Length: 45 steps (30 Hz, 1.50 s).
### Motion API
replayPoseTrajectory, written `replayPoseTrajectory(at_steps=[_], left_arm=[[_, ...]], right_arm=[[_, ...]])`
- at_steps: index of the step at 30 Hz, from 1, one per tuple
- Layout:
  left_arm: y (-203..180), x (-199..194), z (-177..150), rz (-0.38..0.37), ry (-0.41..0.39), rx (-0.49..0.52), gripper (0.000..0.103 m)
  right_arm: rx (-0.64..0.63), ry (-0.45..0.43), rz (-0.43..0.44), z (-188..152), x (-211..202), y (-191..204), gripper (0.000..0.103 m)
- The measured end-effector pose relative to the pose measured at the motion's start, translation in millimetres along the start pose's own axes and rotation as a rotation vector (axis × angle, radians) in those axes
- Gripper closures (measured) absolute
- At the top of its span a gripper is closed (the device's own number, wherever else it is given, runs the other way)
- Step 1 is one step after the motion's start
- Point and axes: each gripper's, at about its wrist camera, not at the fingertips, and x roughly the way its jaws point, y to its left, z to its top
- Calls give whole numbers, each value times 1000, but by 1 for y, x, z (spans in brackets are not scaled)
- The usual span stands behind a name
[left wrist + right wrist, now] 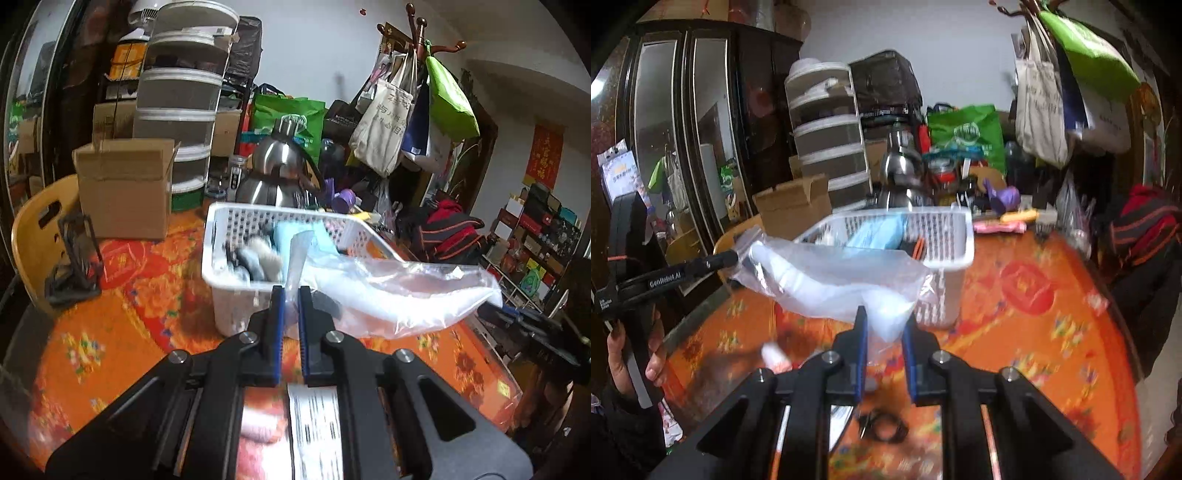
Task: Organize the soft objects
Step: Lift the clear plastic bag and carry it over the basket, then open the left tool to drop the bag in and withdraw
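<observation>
A clear plastic bag with something white inside is held in the air between both grippers, in front of a white perforated basket. My left gripper is shut on one end of the bag. My right gripper is shut on the other end of the bag. The basket holds a light blue soft item and other small things. The left gripper also shows at the left of the right wrist view, pinching the bag.
The table has an orange floral cloth. A cardboard box, a steel kettle, stacked drawers and clutter stand behind the basket. A coat rack with bags is at the back right. A black ring lies near my right gripper.
</observation>
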Motion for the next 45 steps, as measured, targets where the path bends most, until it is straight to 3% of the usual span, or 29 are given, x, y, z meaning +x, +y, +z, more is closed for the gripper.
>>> replayPoseTrajectory(at_steps=[7,15,21,24,35,38,40,41,43,45], left_arm=[[7,53,68,46,37,-39,97],[28,136,122,138,95,-62,98],[44,191,124,182,169,-78,99],[48,207,113,187,197,-71,99],[40,216,78,176,227,-22,99],[42,212,78,186,218,-16,98],[43,208,78,180,220,-20,88],[43,205,78,188,214,-20,83],[41,197,78,207,193,-7,52],[36,188,78,226,163,18,39]], right_arm=[[-18,-10,-29,64,34,-13,89],[-23,59,-62,119,114,-35,89],[-2,132,-136,122,175,-56,89],[37,156,-107,118,193,-66,89],[5,268,-135,96,237,-68,89],[7,251,-149,95,233,-67,71],[20,224,-150,97,224,-67,25],[13,214,-164,99,220,-67,16],[-9,203,-191,102,211,-66,4],[0,211,-210,105,204,-69,2]])
